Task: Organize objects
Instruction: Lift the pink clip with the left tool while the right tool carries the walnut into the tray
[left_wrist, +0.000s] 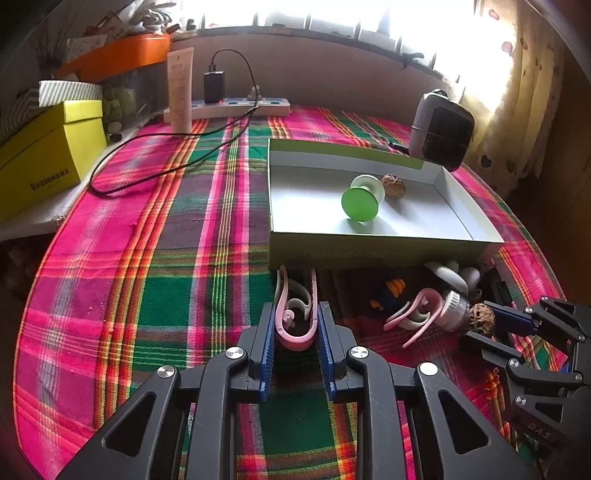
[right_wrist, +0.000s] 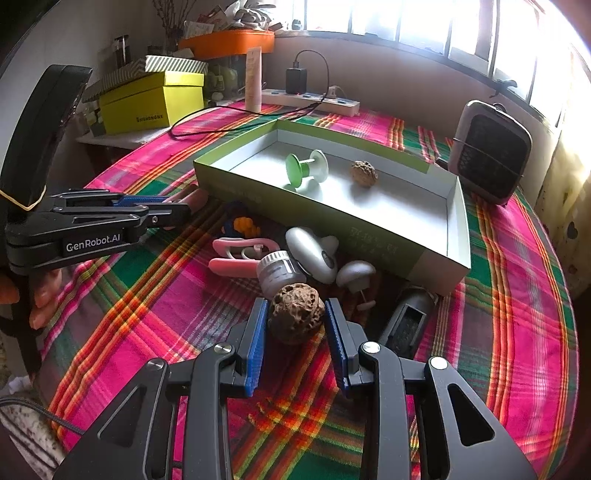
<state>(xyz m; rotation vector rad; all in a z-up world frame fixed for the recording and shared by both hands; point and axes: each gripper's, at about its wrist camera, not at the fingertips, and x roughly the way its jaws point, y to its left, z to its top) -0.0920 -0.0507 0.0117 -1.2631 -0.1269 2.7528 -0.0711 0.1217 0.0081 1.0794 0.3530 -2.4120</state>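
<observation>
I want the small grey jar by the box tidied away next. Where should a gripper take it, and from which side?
Probably across its round grey body, coming from above. The small grey jar lies on its side on the tablecloth, the white massager against one flank and the pink clip on the other, so side approaches look crowded.

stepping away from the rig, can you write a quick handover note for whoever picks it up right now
Left gripper: jaws shut on a pink clip, low over the tablecloth.
Right gripper: jaws shut on a walnut.
Done: green spool and another walnut lie in the open box.
Left: box both held items, then the pile beside the box: second pink clip, small jar, white gadget, blue and orange toy.
</observation>
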